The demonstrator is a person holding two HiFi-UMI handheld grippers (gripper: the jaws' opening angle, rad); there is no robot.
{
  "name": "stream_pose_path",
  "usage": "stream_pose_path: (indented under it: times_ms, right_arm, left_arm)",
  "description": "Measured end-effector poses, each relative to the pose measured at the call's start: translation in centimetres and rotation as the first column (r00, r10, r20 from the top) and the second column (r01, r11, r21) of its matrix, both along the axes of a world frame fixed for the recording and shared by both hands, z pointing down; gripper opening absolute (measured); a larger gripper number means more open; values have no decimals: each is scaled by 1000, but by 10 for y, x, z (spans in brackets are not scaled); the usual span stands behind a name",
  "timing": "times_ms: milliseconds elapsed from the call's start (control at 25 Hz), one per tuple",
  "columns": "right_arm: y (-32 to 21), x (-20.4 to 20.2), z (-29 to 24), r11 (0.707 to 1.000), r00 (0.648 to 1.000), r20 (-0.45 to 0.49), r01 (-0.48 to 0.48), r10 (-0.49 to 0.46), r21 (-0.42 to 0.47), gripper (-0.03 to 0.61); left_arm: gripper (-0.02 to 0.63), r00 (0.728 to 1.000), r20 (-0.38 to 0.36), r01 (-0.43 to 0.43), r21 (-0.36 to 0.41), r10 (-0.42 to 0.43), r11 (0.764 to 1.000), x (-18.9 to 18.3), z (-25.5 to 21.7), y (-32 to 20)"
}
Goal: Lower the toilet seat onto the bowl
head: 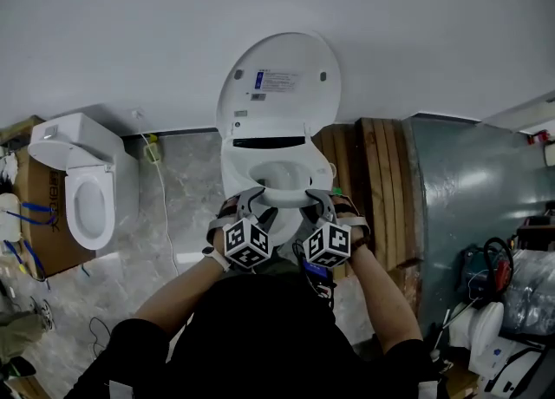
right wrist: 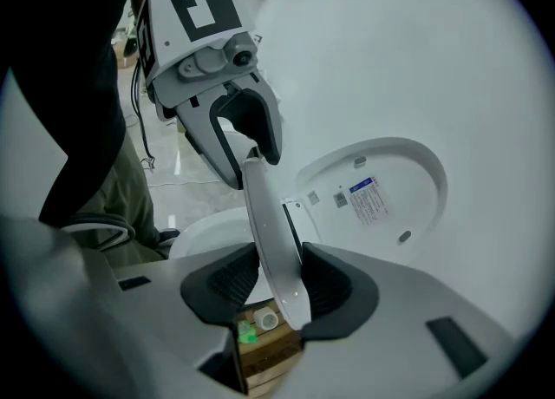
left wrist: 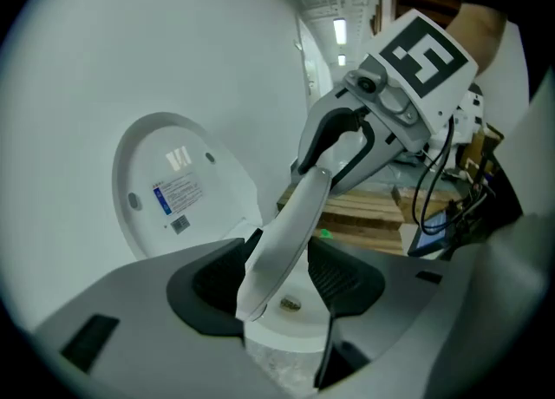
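The white toilet's lid (head: 279, 85) stands upright against the wall. Its seat ring (head: 282, 195) hangs tilted above the bowl (head: 251, 156), held at the front edge. My left gripper (head: 251, 199) is shut on the seat's front left, and my right gripper (head: 316, 201) on its front right. In the left gripper view the seat (left wrist: 286, 232) runs edge-on between the pads of the left gripper (left wrist: 282, 280), up to the right gripper (left wrist: 328, 141). In the right gripper view the seat (right wrist: 269, 232) sits between the pads of the right gripper (right wrist: 279, 280); the lid (right wrist: 373, 198) is behind.
A second white toilet (head: 87, 189) stands on the floor at the left beside a cardboard box (head: 39, 215). A wooden pallet (head: 381, 180) leans right of the bowl. A white cable (head: 165, 206) runs down the floor. Tools and cables (head: 486, 267) lie at the far right.
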State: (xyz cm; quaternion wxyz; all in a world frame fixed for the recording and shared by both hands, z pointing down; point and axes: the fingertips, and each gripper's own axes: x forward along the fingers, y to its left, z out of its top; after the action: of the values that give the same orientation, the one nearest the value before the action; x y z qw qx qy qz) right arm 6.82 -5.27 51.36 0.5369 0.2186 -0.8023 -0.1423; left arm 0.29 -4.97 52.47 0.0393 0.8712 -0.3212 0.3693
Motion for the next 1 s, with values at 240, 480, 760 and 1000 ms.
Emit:
stream_pose_path:
  times_ms: [240,480,760,1000]
  right_arm:
    - [22,8,12,998,993,-101,-60,61,7,173]
    - [51,40,11,931,938,15,-342,347,-127,173]
    - [74,41,17,324,254,243,-358,936,-876,212]
    - [70,55,46,105,-14,111,-213,994,-971,212]
  left_arm:
    - [175,974,143,-180,23,175,983,9,16,21]
    - [175,975,129,-185,28,180,982,10,27,34]
    - [184,969,114,-223,18,220,975,10,46,51]
    - [189,961,143,-238,-1,236,971,20,57,66]
